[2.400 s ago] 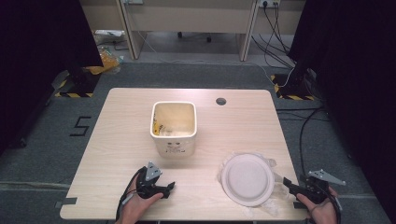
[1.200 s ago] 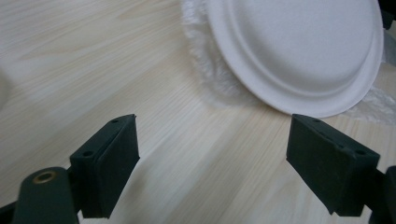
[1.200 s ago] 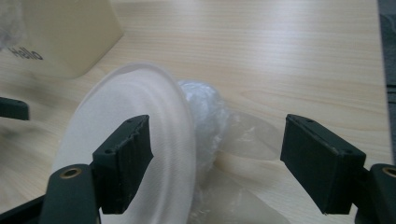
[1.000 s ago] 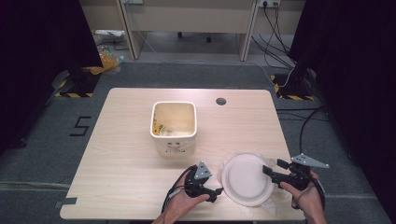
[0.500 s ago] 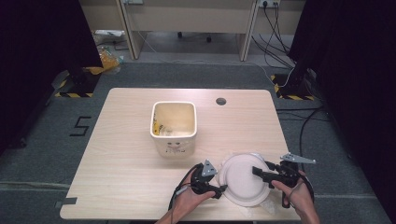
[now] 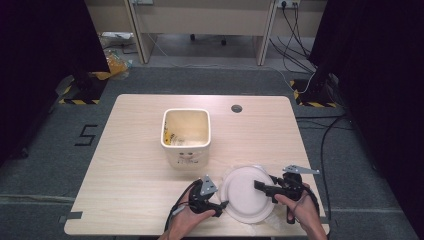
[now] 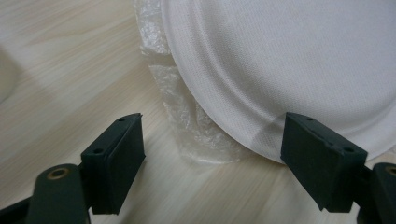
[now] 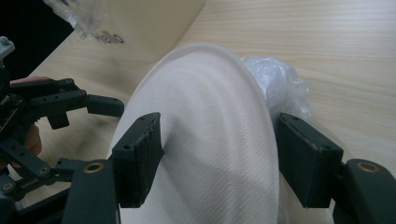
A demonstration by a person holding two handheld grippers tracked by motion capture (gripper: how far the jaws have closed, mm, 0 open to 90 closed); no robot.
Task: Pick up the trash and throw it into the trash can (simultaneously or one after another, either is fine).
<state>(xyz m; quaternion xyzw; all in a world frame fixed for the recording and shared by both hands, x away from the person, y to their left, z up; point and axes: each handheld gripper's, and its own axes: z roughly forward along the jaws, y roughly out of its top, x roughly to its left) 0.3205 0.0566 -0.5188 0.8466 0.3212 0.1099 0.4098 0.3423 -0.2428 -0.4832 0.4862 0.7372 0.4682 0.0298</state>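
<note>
High view: both grippers have closed in on the white paper plate (image 6: 246, 194) near the table's (image 6: 125, 150) front edge, over crinkled plastic wrap (image 7: 196, 126). Left gripper (image 6: 220, 205) stands spread at its left rim. Right gripper (image 6: 259, 186) straddles the plate, its jaws having just been narrowing without yet pinching; a two-handed lift seems imminent.
</note>
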